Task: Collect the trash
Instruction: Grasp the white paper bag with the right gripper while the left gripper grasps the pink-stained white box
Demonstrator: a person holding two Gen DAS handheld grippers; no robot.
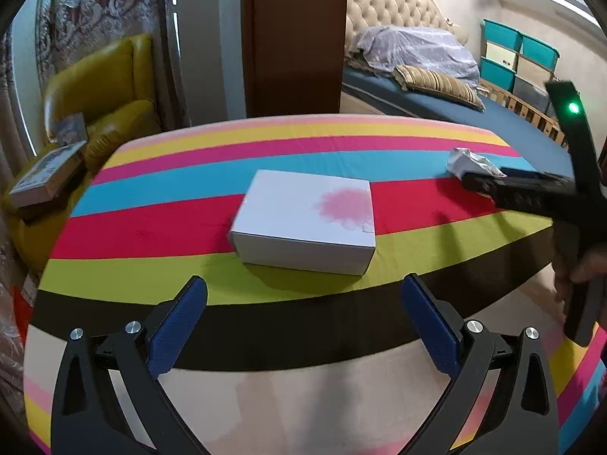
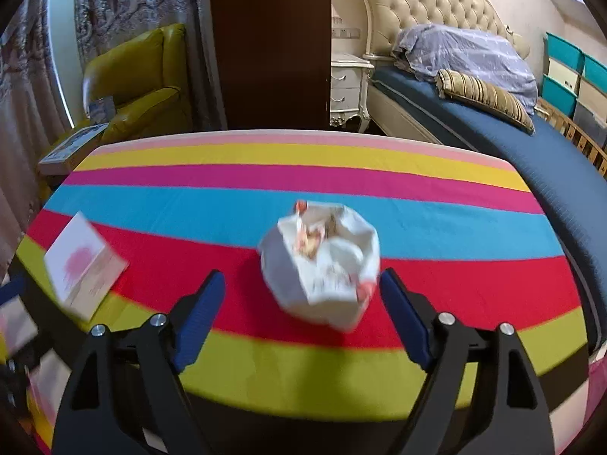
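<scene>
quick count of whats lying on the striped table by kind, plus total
white box with pink print: 1
crumpled white wrapper: 1
total on the striped table: 2

Both pairs of tongs, left and right, are open and hold nothing; the wrapper lies just ahead of the right ones.

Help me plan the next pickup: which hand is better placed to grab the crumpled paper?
Right. Its tongs stand open with the crumpled paper just ahead between them; the left tongs face the white box.
</scene>
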